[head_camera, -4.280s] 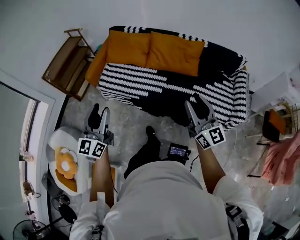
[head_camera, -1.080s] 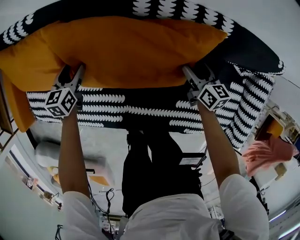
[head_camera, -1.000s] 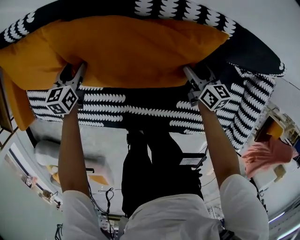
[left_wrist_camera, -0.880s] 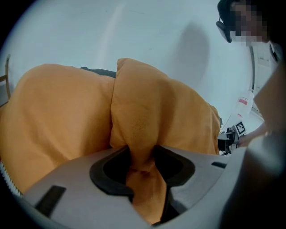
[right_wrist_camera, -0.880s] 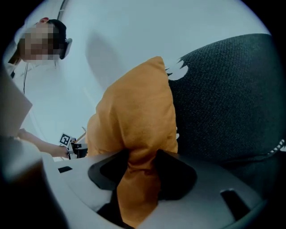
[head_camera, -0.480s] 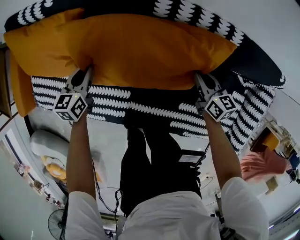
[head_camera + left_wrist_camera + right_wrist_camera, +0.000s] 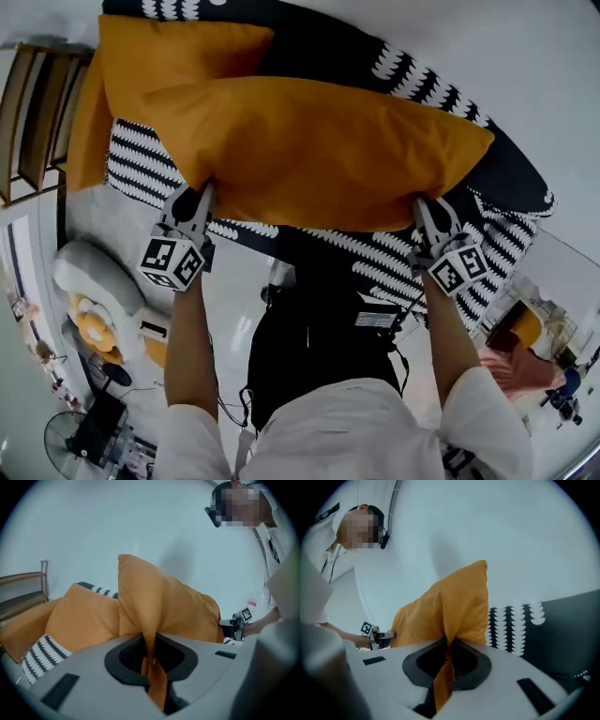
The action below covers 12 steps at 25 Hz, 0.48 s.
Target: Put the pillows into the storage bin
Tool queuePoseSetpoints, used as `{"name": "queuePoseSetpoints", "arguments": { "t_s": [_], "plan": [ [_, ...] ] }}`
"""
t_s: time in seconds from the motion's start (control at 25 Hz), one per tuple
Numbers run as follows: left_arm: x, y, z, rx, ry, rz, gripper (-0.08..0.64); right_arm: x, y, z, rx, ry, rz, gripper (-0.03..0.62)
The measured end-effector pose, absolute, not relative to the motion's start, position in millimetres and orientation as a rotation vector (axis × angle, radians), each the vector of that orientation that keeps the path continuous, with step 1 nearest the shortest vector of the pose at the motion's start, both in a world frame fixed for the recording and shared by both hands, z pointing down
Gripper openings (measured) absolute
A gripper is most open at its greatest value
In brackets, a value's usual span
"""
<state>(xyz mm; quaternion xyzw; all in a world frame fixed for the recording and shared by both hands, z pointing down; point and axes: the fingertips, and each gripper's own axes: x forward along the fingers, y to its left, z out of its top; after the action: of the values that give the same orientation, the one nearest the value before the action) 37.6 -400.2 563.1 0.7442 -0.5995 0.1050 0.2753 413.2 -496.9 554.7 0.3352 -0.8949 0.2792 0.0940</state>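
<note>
Over the sofa (image 7: 511, 178), the orange pillow (image 7: 319, 150) hangs with its long axis running 9 to 3 o'clock in the head view. What looks like the white storage bin (image 7: 84, 277) sits at 8 o'clock, nearer the left gripper (image 7: 199, 199), whose jaws have just been closing. It and the right gripper (image 7: 427, 211) each pinch a lower corner tight.

Left tool (image 7: 199, 197), jaws just closing, and right tool (image 7: 427, 210) pinch the orange pillow (image 7: 319, 150).
</note>
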Motion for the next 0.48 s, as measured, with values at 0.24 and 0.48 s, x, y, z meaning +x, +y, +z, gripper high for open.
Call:
{"name": "queuePoseSetpoints", "arguments": {
  "t_s": [0.24,0.48],
  "plan": [
    [-41.1,-278.6,463.5,1.940,-1.782,0.229,0.055,320.5,-420.6,464.2,0.805,-2.747,0.749,0.044],
    [-107.1,-130.1,357.5,1.826,-2.077,0.168,0.055,217.2,-344.0,380.2,0.530,-2.891,0.667,0.044]
  ]
}}
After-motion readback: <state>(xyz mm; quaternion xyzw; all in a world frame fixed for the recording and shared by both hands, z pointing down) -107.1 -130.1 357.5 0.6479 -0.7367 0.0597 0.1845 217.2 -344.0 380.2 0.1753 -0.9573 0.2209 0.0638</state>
